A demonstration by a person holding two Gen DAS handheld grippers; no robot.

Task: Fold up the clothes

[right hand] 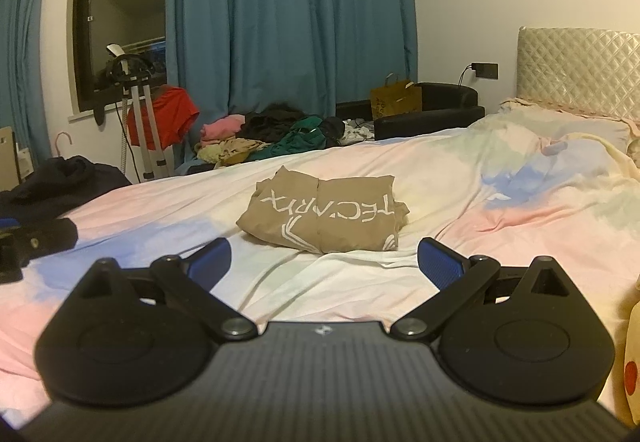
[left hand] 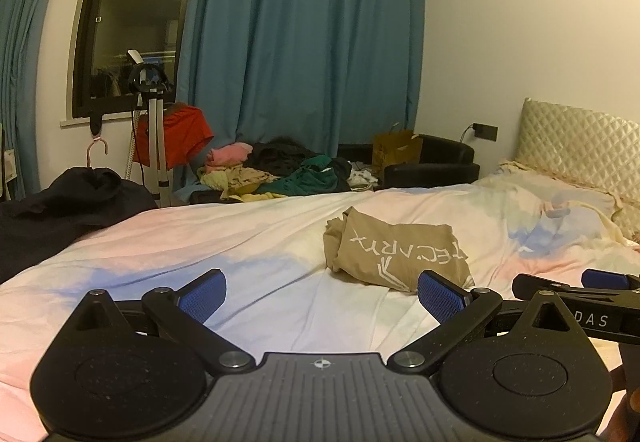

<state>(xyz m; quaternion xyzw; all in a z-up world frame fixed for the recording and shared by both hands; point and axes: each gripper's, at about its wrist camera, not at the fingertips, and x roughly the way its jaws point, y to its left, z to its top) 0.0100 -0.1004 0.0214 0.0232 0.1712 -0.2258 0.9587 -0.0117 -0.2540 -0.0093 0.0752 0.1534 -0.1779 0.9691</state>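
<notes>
Left wrist view: dark clothes far left on bed, unfolded
left gripper: jaws wide, empty
tan shirt: folded, mid-bed, apart from both claws
right gripper: jaws wide, empty
step tip: likely next garment; pinch two corners, lift clear, spread flat before folding

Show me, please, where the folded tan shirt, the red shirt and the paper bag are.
Tan shirt (right hand: pixel 320 216): right wrist view, middle of its printed top face.
Red shirt (right hand: pixel 168 114): right wrist view, its front, right of the tripod.
Paper bag (left hand: pixel 396 150): left wrist view, its front face.
</notes>
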